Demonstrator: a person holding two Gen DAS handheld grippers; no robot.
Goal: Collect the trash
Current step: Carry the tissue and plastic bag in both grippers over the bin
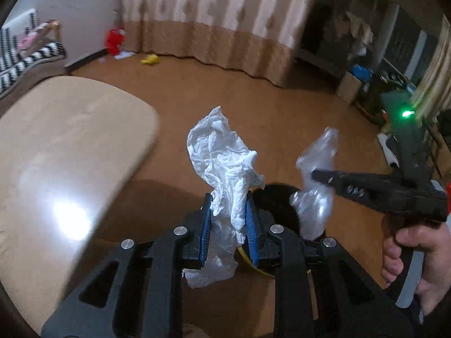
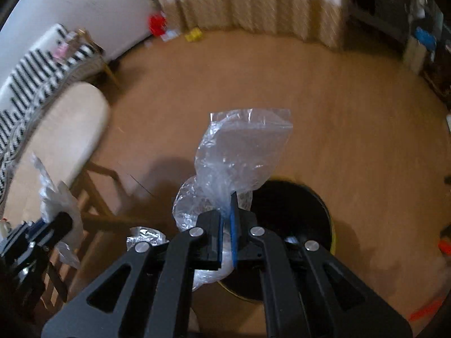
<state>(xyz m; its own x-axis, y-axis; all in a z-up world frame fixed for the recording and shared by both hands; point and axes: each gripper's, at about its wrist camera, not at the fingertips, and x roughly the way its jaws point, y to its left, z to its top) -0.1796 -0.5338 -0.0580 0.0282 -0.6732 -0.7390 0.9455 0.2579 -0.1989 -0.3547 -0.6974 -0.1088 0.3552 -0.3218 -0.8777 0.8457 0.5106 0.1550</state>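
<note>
Crumpled white paper tissue [image 1: 225, 169] is squeezed between the blue pads [image 1: 251, 225] of the left claw [image 1: 227, 214]. Its long side runs along the fingers: one end sticks out past the tips, toward the far curtain, and the other end hangs out behind the pads. It is up in the air above the brown floor [image 1: 253, 95], not touching it.

The clear, crinkly plastic bag [image 2: 242, 152] is pinched in the right claw [image 2: 227, 219], whose jaws are pressed tight together on it. The bag also stretches along the fingers, with its flat open end pointing away and a bunched part spilling out to the left of the pads and under them. In the left wrist view the same bag [image 1: 318, 180] shows just to the right of the tissue, with a bit of floor between them, and a hand [image 1: 411, 259] holds the right claw's handle.

Below both claws sits a round black bin with a yellow rim [image 2: 296, 219] on the floor. The claw fingers hide part of it.

A pale tan desk with a rounded corner [image 1: 70, 140] is on the left, shiny with a bright light spot. Behind it is a black-and-white striped cover [image 2: 33, 84]. Far off by the beige curtain [image 1: 214, 19] lie a red thing [image 1: 115, 40] and a small yellow thing [image 1: 150, 60]; they are blurry
</note>
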